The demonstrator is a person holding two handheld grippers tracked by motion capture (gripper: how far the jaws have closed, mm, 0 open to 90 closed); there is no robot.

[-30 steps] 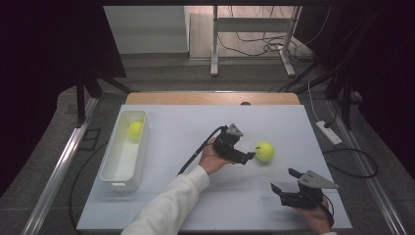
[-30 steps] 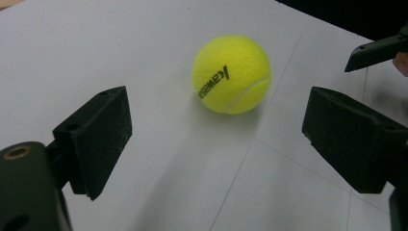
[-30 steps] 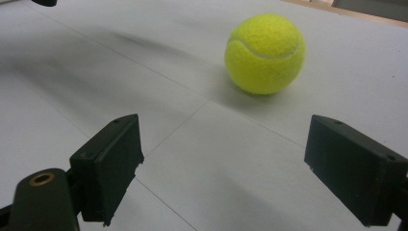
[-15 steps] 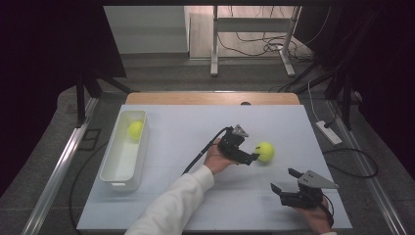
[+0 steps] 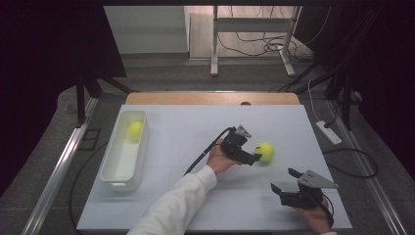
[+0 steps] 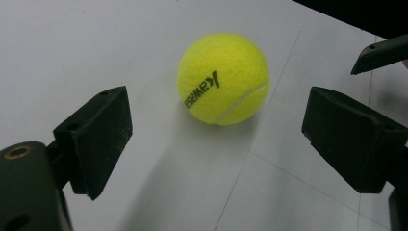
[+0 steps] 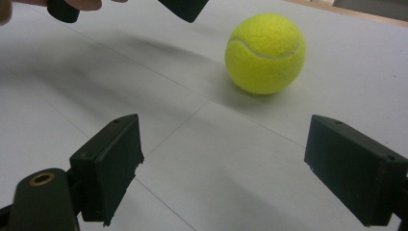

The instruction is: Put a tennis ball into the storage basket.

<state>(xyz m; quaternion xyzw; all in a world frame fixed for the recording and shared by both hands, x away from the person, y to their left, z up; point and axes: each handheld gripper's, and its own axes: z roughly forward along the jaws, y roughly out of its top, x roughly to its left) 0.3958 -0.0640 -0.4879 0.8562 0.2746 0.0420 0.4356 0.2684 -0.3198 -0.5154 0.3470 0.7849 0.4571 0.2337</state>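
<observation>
Two tennis balls are on our table, and we take them from left to right. At the far left the white plastic bin (image 5: 123,156) holds one tennis ball (image 5: 135,129) near its far end, lying loose on the floor of the bin. That ball needs nothing from us; we judge the bin to be where the other one is headed.

Next comes our left gripper (image 5: 254,157), held low over the pale tabletop (image 5: 176,127) with its jaws spread wide and nothing between them. In the left gripper view the loose tennis ball (image 6: 223,78) lies just ahead of the black pads (image 6: 98,137), resting on the tabletop and not yet between them. It sits roughly centred in the gap, a little toward the right pad.

To do this step well, we should push the gripper forward until the widest part of the ball sits between the pads, keeping the jaws low and level with the table. If we close early, the pads will likely meet the near curve and squeeze the ball away from us, since it rolls freely. We should also close gently, because felt over rubber gives a little.

Farthest right, our right gripper (image 5: 286,182) rests near the table's front edge, jaws spread and empty, well apart from the ball. We can leave it there, out of the path toward the bin.
</observation>
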